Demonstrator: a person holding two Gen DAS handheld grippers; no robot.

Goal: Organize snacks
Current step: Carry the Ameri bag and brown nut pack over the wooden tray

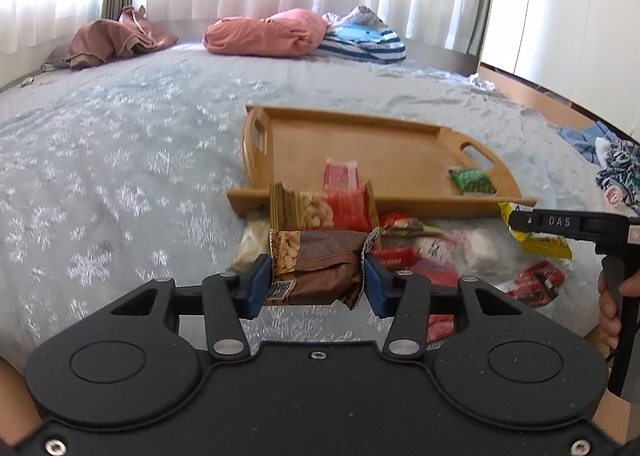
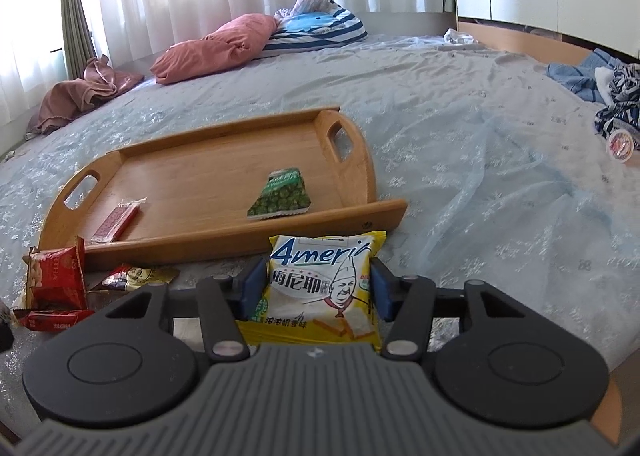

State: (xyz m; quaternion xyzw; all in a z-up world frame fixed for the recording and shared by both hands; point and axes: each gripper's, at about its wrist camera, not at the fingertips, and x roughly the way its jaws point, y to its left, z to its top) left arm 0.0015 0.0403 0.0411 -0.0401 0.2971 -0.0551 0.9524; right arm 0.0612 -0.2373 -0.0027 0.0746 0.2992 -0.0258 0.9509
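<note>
My left gripper is shut on a brown peanut snack packet, held above the bed just in front of the wooden tray. My right gripper is shut on a yellow and white cracker packet, held near the tray's front rim; it also shows in the left wrist view. On the tray lie a green packet and a red bar. A heap of red and white snack packets lies on the bed in front of the tray.
The tray sits on a pale blue bedspread. Pink pillows and a striped cushion lie at the far side by white curtains. Clothes are piled at the right edge. Red packets lie left of the right gripper.
</note>
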